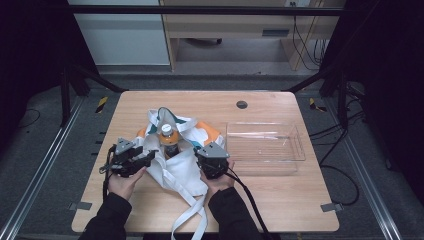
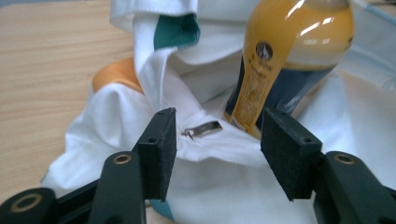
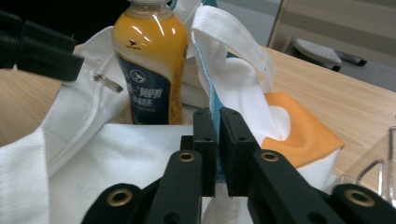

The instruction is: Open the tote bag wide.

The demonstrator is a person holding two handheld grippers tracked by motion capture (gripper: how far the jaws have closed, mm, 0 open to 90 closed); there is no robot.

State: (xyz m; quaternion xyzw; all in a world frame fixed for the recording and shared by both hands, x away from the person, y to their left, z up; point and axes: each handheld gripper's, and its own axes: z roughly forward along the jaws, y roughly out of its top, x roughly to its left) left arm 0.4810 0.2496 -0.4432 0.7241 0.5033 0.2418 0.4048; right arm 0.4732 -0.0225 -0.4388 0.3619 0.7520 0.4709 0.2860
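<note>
**Two hand-held grippers working a bag around a bottle**

My right hand-held gripper (image 3: 217,154) pinches the white bag's (image 1: 176,172) rim shut between its jaws; my left hand-held gripper (image 2: 217,144) is spread, poised at the zipper pull (image 2: 201,130). The juice bottle (image 3: 150,65) stands in the bag mid-desk (image 1: 280,200). I should hold the rim taut while I close squarely on the pull. The label's writing is too blurred to read.

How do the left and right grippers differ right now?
The left gripper is open, its jaws either side of the bag's zipper pull, gripping nothing; the right gripper is shut on the bag's edge. Both sit at the white bag beside the orange drink bottle.
</note>
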